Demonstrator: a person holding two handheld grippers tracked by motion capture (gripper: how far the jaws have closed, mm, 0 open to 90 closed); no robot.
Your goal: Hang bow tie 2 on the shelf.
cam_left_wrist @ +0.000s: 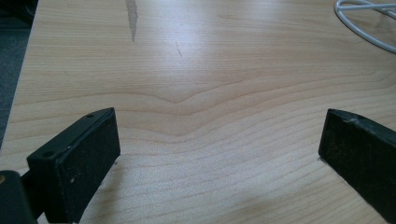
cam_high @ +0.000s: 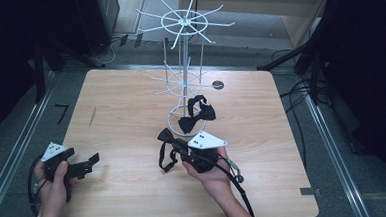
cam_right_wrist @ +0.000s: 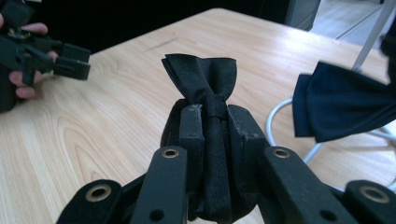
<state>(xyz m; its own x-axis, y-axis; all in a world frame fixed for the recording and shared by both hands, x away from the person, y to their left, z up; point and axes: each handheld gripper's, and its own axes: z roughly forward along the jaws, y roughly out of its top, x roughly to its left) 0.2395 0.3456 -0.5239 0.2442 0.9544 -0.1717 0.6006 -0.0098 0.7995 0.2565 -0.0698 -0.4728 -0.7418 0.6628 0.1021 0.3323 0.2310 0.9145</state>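
A wooden table (cam_high: pixel 131 116) bears a white wire rack (cam_high: pixel 183 64) at its far middle. A second bow tie (cam_high: pixel 196 116) rests on the rack's ring base. Just in front of it, the right gripper (cam_high: pixel 180 145) pinches a black bow tie (cam_high: pixel 166 137) by its knot, jaws narrow, wings rising above them and the strap hanging to the table. At the table's near left edge, the left gripper (cam_high: pixel 86 164) points right, jaws wide with bare wood between them.
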